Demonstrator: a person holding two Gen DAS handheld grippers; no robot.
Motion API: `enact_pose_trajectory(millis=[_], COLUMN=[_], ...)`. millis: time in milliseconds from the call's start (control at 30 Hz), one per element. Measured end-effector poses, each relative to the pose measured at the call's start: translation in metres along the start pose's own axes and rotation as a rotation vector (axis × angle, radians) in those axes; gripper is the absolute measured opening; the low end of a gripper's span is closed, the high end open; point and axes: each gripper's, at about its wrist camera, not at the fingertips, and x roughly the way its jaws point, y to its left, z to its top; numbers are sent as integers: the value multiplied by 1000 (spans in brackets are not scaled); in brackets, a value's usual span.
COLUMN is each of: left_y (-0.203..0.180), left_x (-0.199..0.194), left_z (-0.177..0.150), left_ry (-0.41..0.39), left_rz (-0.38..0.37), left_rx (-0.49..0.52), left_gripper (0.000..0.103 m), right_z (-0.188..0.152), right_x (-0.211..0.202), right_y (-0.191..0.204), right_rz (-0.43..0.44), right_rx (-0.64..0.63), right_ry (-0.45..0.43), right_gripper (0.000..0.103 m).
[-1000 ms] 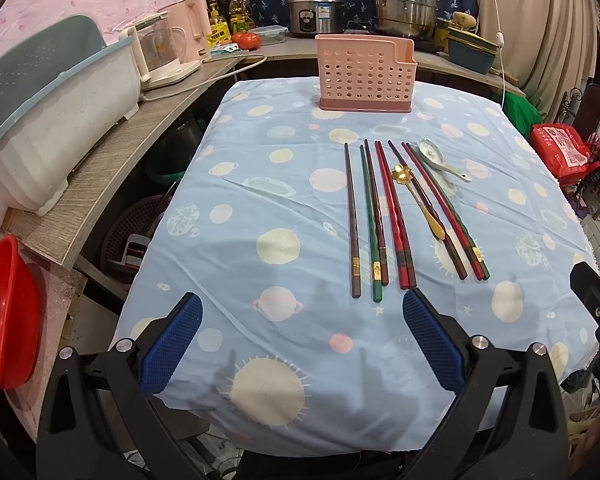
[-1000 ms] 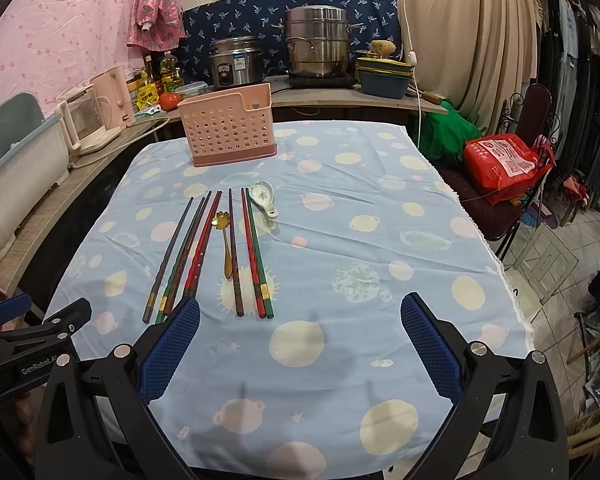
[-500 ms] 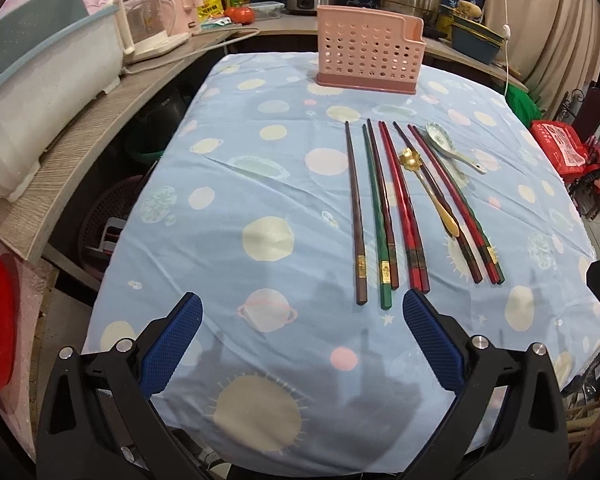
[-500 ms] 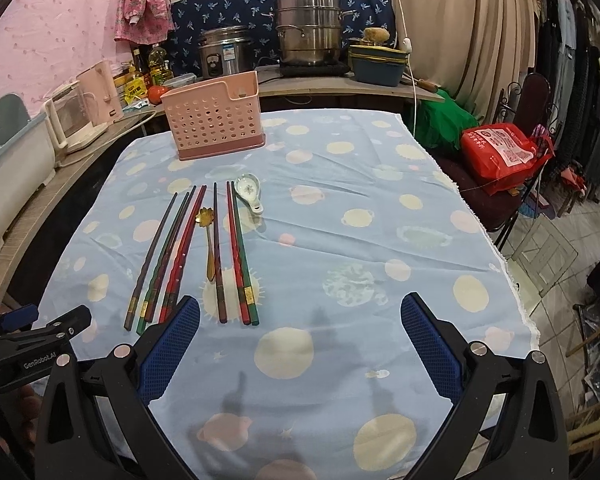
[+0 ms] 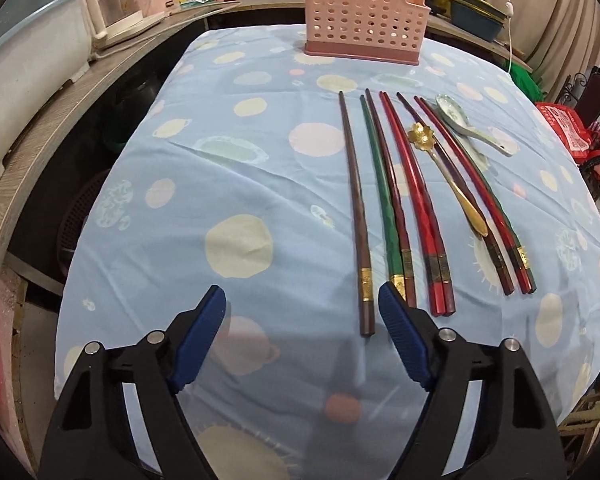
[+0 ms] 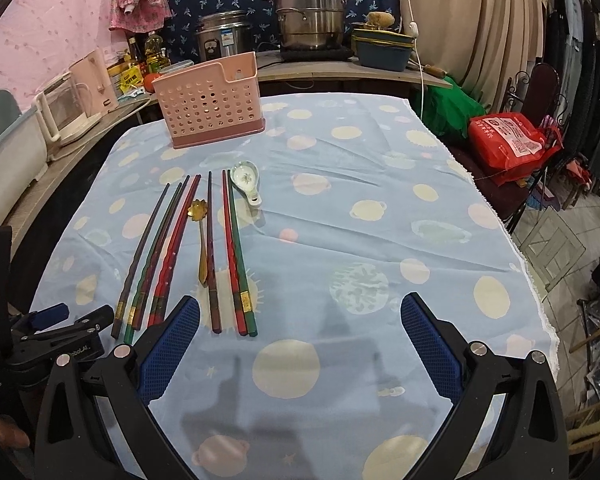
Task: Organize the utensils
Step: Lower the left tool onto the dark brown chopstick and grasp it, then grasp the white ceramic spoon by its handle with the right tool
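The step in hand looks like the first pick: taking the leftmost brown chopstick (image 5: pixel 358 216) by its butt end so it can go into the pink perforated utensil holder (image 5: pixel 364 16) at the far edge of the table. To do it well, the left gripper (image 5: pixel 302 338) should shift a little to its right so the stick's gold-banded end sits centred between the blue pads, then come down until the pads straddle only that one stick (the green chopstick (image 5: pixel 380 184) lies just beside it, easy to catch by mistake). A grip near the band should keep the long stick from swinging.

The left gripper's jaws are closing with nothing between them yet; the brown stick's butt end lies just inside the right-hand pad (image 5: pixel 400 336), nearer it than the left one. The right gripper (image 6: pixel 300 344) hangs released and wide over bare blue tablecloth (image 6: pixel 380 208), with the red and green chopstick pair (image 6: pixel 236 256) ending just past its left pad and the ceramic spoon (image 6: pixel 246 178) well beyond
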Motion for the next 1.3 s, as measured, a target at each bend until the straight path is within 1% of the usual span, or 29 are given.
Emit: enact_pose_trajectory(millis=[100, 167, 233, 300, 333, 367, 400, 433, 467, 500, 567, 600, 667, 767, 867, 933, 967, 1000, 1167, 1233, 1267, 1300], left_y=[-4, -4, -3, -3, -3, -3, -4, -5, -6, -7, -6, -5, -3, -2, -1, -1, 0, 1, 3, 4, 4, 5], left_x=[6, 13, 18, 19, 19, 19, 19, 19, 18, 18, 18, 18, 20, 22, 24, 25, 26, 26, 29, 29, 29, 29], left_z=[3, 4, 4, 4, 4, 4, 4, 4, 5, 6, 8, 9, 12, 15, 19, 20, 22, 22, 26, 25, 25, 25], left_ry=[2, 20, 38, 35, 34, 33, 32, 29, 26, 24, 26, 28, 32, 33, 34, 34, 34, 34, 32, 31, 31, 32], left_rz=[-1, 0, -9, -9, -10, -13, -16, -20, -25, -31, -53, -59, -76, -75, -78, -81, -84, -86, -97, -102, -106, -109], left_rx=[13, 13, 6, 7, 10, 11, 15, 21, 26, 30, 28, 24, 16, 11, 7, 6, 4, 2, -8, -11, -14, -17], left_gripper=[75, 67, 63, 62, 60, 55, 53, 47, 40, 35, 14, 10, 9, 8, 7, 7, 7, 7, 8, 8, 8, 8], right_z=[2, 3, 5, 6, 7, 7, 8, 9, 11, 13, 18, 22, 30, 47, 65, 76, 80, 84, 94, 95, 95, 94], right_x=[6, 10, 13, 16, 18, 20, 22, 25, 27, 29, 32, 34, 38, 49, 64, 75, 80, 86, 119, 132, 137, 141], right_y=[1, 1, 2, 2, 2, 2, 2, 2, 2, 2, 3, 3, 4, 4, 4, 6, 9, 11, 19, 20, 21, 22], right_rz=[3, 5, 8, 10, 10, 11, 12, 13, 14, 15, 18, 19, 27, 53, 93, 109, 114, 125, 169, 190, 193, 198], right_rx=[2, 1, 2, 3, 4, 3, 3, 2, 0, -2, -6, -6, -7, 0, 16, 19, 16, 11, 15, 25, 26, 28], right_ry=[10, 13, 17, 19, 21, 22, 24, 27, 27, 23, 7, 0, -11, -24, -18, -13, -11, -7, 46, 72, 80, 89], right_gripper=[96, 96, 96, 96, 96, 96, 96, 96, 96, 96, 96, 96, 96, 95, 83, 72, 69, 63, 47, 36, 34, 29])
